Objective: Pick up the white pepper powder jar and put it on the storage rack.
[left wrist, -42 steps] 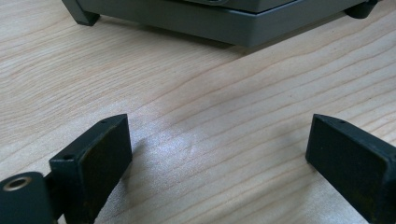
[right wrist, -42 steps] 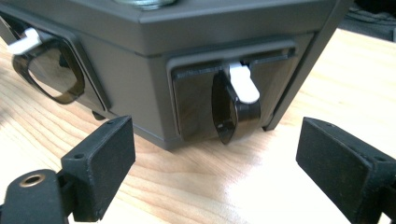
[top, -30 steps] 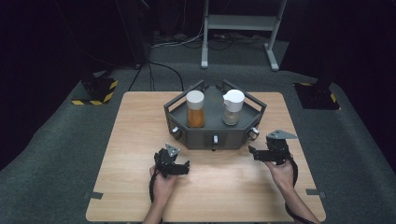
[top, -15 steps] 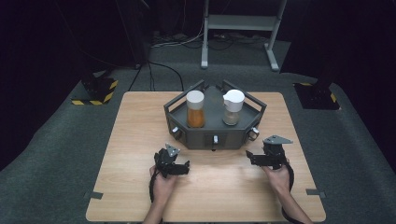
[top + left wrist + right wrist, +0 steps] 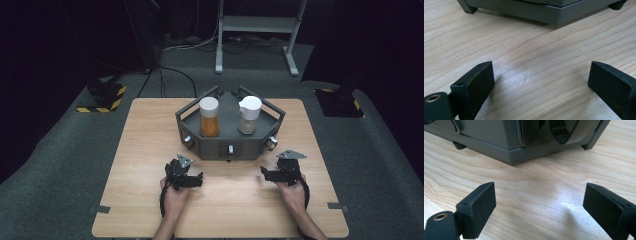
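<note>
A dark grey six-sided tray stands mid-table and carries two white-capped jars: one with orange contents on the left, one with pale contents on the right. My left gripper rests low on the wood in front of the tray's left corner, jaws wide apart with nothing between them. On the other side, my right gripper sits in front of the tray's right corner, also open and empty. The tray's base fills the top of the left gripper view, its corner the top of the right one.
The wooden table has bare room left, right and in front of the tray. Small knobs stick out of the tray's front faces. On the dark floor behind stand a metal frame and yellow-black striped blocks.
My right gripper has come down toward the tabletop and slightly nearer the tray's right corner. The left gripper has stayed put.
</note>
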Demonstrator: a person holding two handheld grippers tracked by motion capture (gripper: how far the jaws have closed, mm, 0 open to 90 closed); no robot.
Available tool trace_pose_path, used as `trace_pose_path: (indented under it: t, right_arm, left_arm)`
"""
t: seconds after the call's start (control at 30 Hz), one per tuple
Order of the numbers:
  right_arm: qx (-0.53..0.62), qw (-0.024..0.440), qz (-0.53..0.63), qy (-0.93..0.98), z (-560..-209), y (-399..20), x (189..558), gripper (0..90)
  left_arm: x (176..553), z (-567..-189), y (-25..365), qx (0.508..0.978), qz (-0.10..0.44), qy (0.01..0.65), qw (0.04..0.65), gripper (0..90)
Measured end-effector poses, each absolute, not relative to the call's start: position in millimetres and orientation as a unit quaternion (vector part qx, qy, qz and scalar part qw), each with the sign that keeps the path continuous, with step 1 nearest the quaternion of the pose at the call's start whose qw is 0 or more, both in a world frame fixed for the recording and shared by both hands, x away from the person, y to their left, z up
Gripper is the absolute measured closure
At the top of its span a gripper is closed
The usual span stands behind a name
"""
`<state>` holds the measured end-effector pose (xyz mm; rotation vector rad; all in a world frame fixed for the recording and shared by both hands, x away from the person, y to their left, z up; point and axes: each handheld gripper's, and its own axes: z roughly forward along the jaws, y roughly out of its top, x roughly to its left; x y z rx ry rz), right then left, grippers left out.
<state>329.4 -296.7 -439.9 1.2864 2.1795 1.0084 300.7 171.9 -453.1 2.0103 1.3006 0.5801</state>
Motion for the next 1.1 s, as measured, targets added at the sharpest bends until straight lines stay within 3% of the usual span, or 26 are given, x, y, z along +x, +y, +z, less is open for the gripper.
trace_pose_path:
  t: [1.1]
  right_arm:
    - [0.465,0.211,0.343,0.789,-451,-290,328,7.4]
  left_arm:
    - [300,-453,172,0.769,0.222,0.499,0.332,7.0]
